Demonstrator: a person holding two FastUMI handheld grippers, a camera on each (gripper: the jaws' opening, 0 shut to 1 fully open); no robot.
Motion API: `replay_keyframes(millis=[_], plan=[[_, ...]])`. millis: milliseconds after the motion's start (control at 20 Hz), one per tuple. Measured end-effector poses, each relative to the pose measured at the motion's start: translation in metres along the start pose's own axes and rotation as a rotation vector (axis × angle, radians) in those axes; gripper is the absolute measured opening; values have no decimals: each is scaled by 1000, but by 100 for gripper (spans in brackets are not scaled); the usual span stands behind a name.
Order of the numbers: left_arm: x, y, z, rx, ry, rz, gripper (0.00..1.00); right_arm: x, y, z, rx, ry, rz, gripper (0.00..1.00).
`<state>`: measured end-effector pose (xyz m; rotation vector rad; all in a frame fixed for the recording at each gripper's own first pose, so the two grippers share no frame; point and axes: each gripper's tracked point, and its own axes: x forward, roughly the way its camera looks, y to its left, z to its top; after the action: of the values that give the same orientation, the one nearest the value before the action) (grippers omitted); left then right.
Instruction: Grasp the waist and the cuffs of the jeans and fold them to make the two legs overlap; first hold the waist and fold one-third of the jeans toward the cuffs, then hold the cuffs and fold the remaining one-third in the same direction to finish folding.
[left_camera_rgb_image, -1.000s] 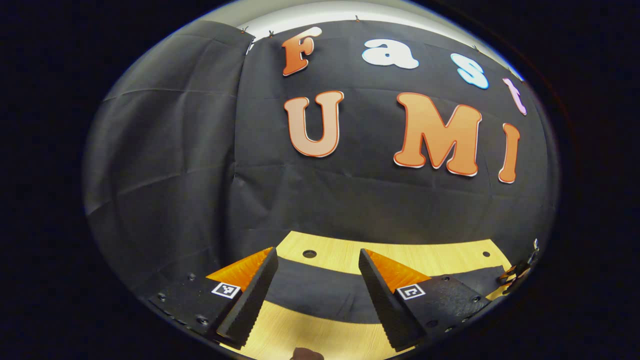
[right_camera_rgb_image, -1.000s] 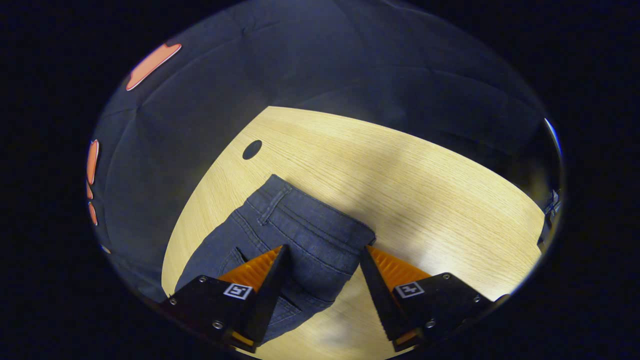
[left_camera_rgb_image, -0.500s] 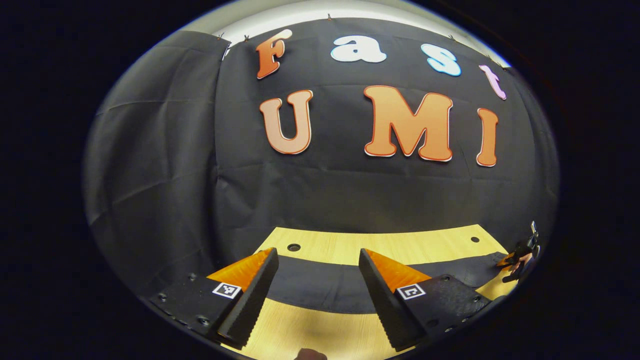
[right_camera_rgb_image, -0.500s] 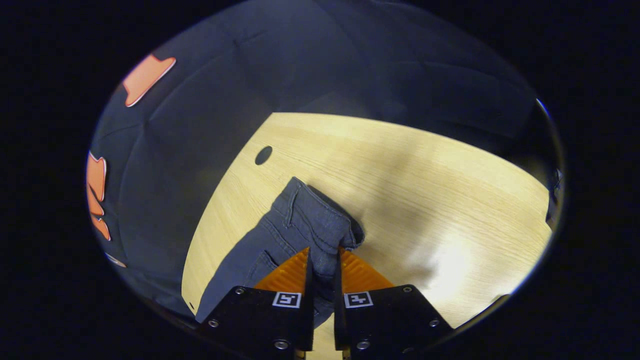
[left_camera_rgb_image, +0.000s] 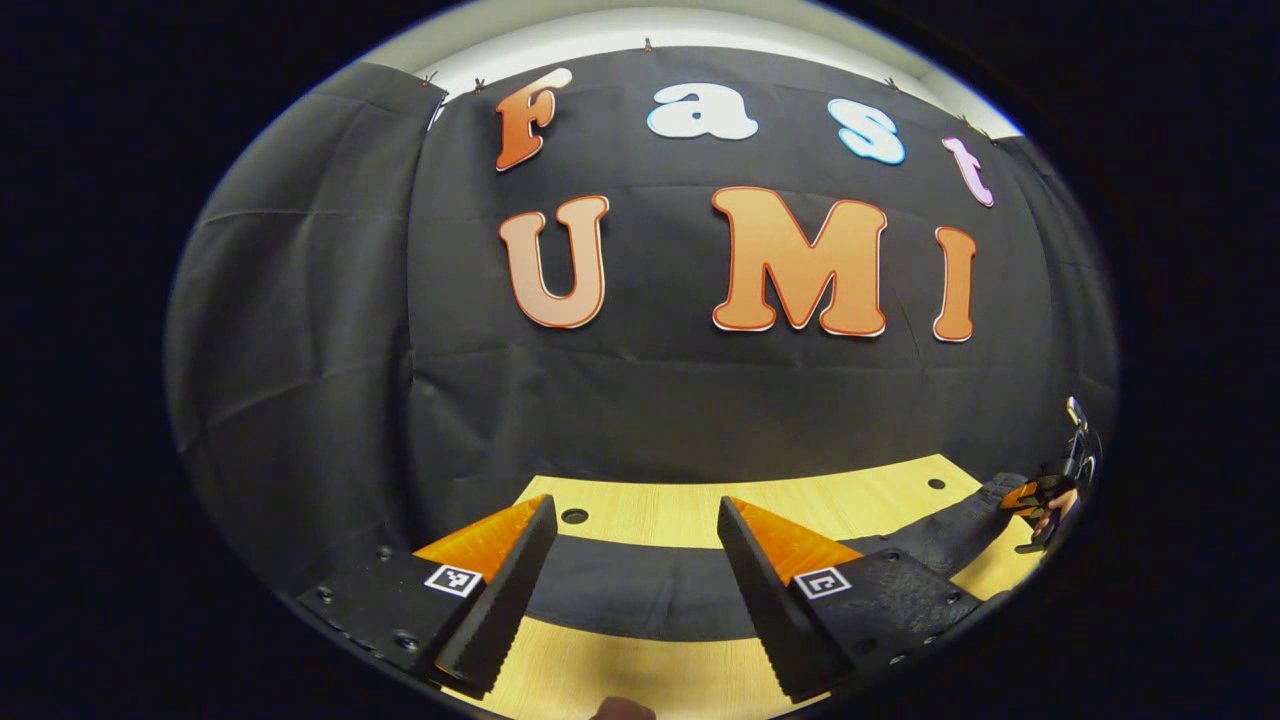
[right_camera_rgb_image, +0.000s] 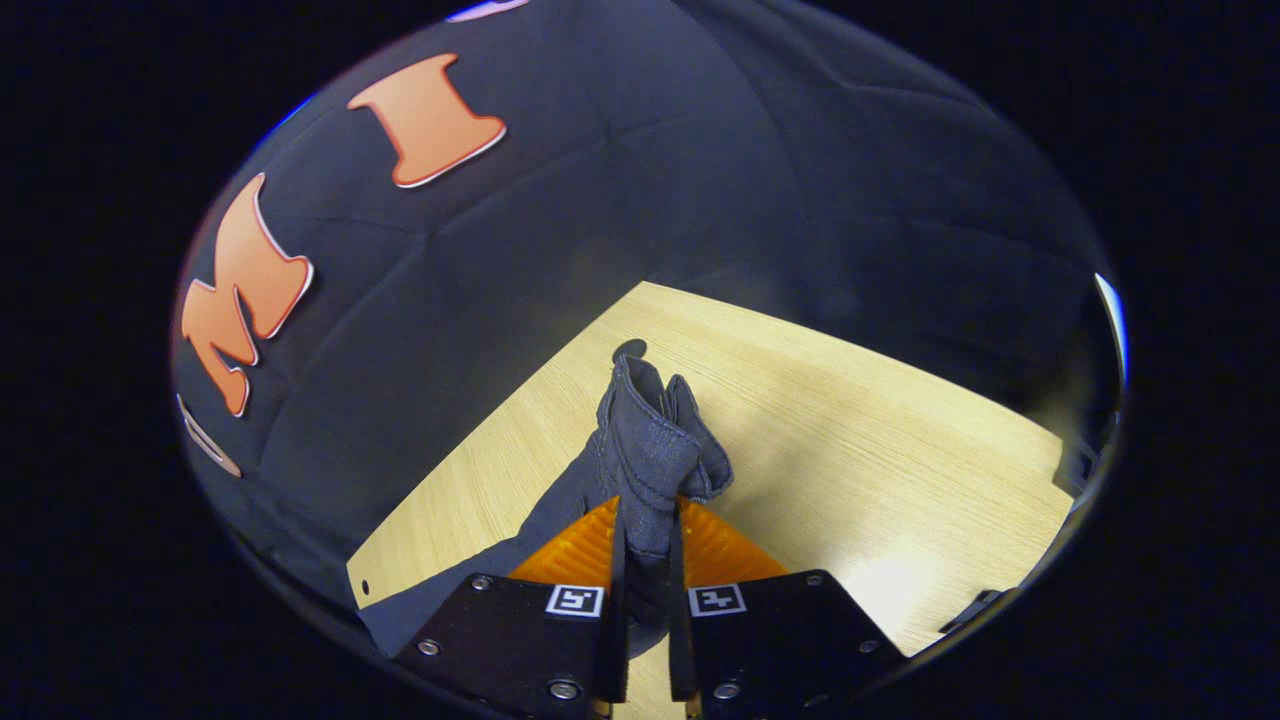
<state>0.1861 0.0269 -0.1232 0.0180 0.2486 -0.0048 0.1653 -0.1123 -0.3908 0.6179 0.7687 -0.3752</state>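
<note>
The wooden table (right_camera_rgb_image: 850, 420) carries the jeans (left_camera_rgb_image: 640, 590), laid out dark and flat across it. At the table's right end their waist (right_camera_rgb_image: 650, 450) is bunched and raised off the wood, pinched between both fingers of the right gripper (right_camera_rgb_image: 646, 530). Over the table's near edge the left gripper (left_camera_rgb_image: 635, 560) is held wide apart above the flat denim, gripping nothing. The task is judged barely begun: only the waist is taken; every fold remains to be made.
</note>
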Motion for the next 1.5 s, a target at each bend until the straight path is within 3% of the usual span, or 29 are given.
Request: replay_keyframes(millis=[450,900,1200,1500], plan=[[-4,18,-4,9,-23,-1,97,-46,101,-10,-301,-116,57,17],[-8,56,-13,-17,-12,33,97,-54,181,-60,-509,-127,114,17],[-11,85,-25,-24,10,77,97,-34,215,-125,-637,-67,137,17],[-16,117,-33,-38,27,126,97,-25,226,-161,-691,-17,131,17]])
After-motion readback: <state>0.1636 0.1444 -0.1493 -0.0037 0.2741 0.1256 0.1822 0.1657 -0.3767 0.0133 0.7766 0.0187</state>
